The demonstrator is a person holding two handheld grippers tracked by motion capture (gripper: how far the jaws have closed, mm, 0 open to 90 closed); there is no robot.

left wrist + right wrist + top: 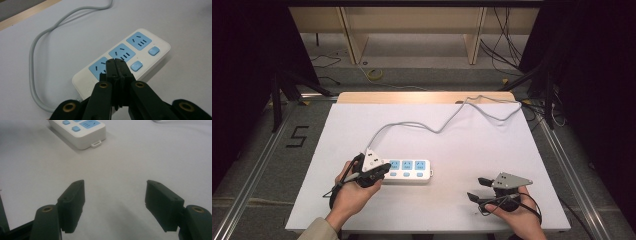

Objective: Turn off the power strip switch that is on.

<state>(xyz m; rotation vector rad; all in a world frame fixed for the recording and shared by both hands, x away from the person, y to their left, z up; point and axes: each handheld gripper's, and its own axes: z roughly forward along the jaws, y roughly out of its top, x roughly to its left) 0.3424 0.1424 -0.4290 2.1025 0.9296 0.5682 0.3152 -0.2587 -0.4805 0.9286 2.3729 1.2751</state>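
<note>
Pressed together with nothing between them, the matte black jaws of the left gripper hang over the near end of a white power strip, their tips above its first blue socket face; whether they touch it cannot be told. The strip is a smooth, round-cornered plastic bar with three pale blue socket panels in a row and small blue rounded buttons along one side. Its grey, rubbery cord loops away from under the jaws across the flat white table. The left hand grips the tool from behind, forearm angled in from the table's near edge.

The right gripper holds its blocky black jaws spread wide over bare tabletop, the strip's far end, with its small hanging loop, well ahead of them. The right hand rests low near the table's edge.
</note>
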